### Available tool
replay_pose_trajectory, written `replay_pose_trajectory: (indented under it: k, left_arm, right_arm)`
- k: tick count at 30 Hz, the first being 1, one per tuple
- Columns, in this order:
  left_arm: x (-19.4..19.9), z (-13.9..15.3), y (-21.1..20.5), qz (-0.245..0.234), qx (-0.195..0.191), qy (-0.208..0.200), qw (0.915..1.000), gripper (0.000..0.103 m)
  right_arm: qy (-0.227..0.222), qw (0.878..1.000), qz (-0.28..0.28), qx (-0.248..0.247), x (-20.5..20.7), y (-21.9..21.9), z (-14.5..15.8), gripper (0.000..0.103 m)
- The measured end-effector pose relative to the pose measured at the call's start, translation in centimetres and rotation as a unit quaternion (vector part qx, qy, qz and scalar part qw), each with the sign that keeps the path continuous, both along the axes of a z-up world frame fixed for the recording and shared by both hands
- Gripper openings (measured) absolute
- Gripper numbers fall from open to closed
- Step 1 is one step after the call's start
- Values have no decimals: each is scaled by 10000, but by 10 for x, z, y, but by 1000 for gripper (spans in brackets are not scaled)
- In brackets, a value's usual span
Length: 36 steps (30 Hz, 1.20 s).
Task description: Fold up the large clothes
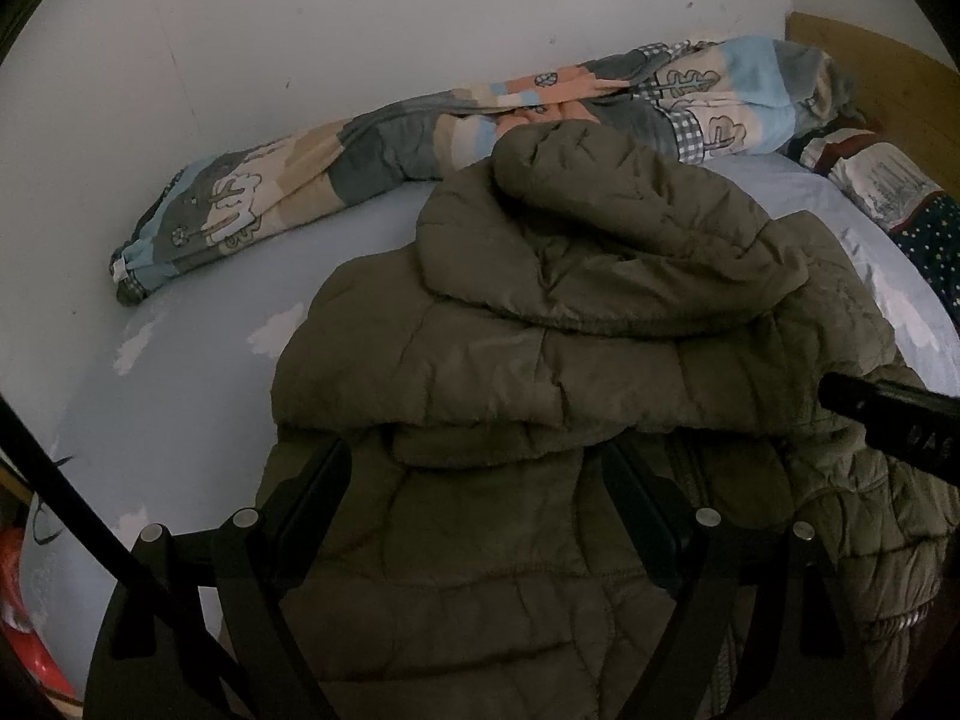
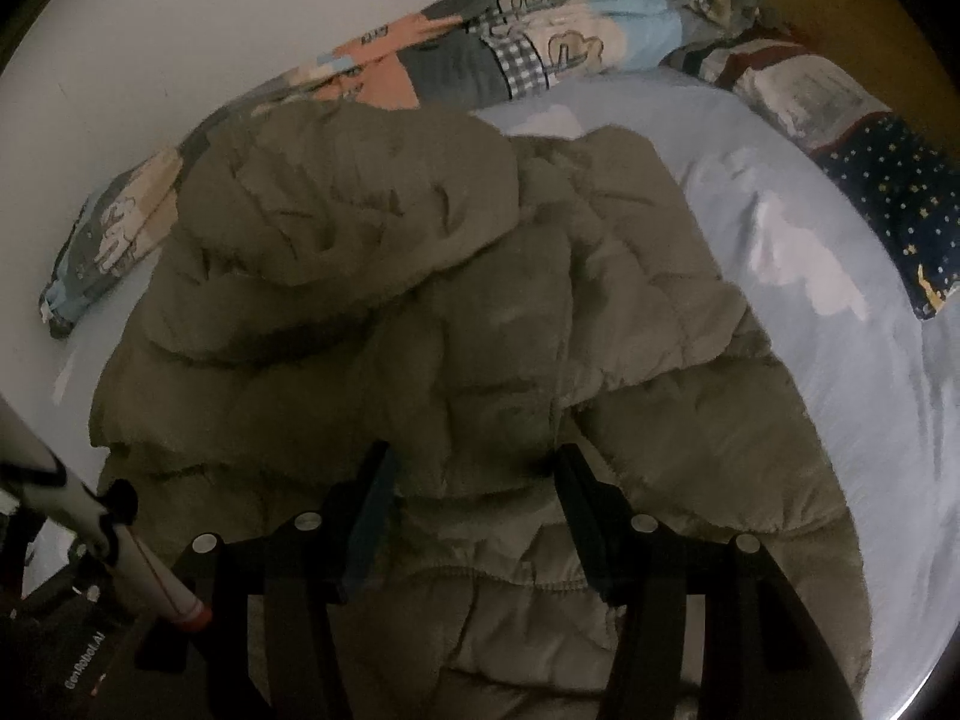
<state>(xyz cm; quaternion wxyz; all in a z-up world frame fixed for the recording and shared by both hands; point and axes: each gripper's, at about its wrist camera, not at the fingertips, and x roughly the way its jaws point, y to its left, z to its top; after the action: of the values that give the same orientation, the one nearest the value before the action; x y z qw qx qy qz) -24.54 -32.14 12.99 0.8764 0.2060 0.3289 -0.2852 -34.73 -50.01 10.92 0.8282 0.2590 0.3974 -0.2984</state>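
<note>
The left gripper [image 1: 474, 468] hangs with its black jaws spread wide over a puffy olive-green quilted jacket [image 1: 540, 360], and nothing is pinched between them. The right gripper [image 2: 474, 480] stands just above the same jacket; its jaws are opening, with a padded fold lying in the gap but not squeezed. The jacket sprawls right under and ahead of both tools on a pale blue bedsheet with white cloud shapes [image 2: 810, 312], its hood [image 1: 600, 228] flopped over on the far side. Beyond the hood, a rolled patchwork quilt in blue, peach and grey [image 1: 390, 162] runs along the white wall [image 1: 360, 30]. Farther off to the right lies a navy star-patterned pillow [image 2: 900, 210].
</note>
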Motion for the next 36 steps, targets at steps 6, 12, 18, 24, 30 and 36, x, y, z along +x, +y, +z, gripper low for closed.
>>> replay_pose_trajectory:
  k: [6, 12, 18, 24, 30, 36]
  left_arm:
    - [-1, 2, 0, -1, -22, -33, 10000, 85]
    - [-3, 3, 0, -9, -42, -74, 10000, 85]
    - [-5, 5, 0, -25, -71, -147, 9999, 85]
    - [-7, 8, 1, -44, -100, -199, 9997, 85]
    - [-6, 8, 1, -40, -73, -187, 9998, 85]
    - [6, 0, 3, 42, 60, 139, 9999, 85]
  right_arm:
    - [-274, 9995, 133, -124, 2, 7, 11, 59]
    - [-88, 9994, 341, 23, 11, 14, 0, 60]
    - [90, 9990, 428, 127, 16, 15, -10, 62]
    - [47, 9991, 421, 100, 14, 16, -6, 62]
    - [-119, 9991, 404, -103, 10, 18, 5, 62]
    - [-82, 9992, 384, -42, 10, 14, 3, 62]
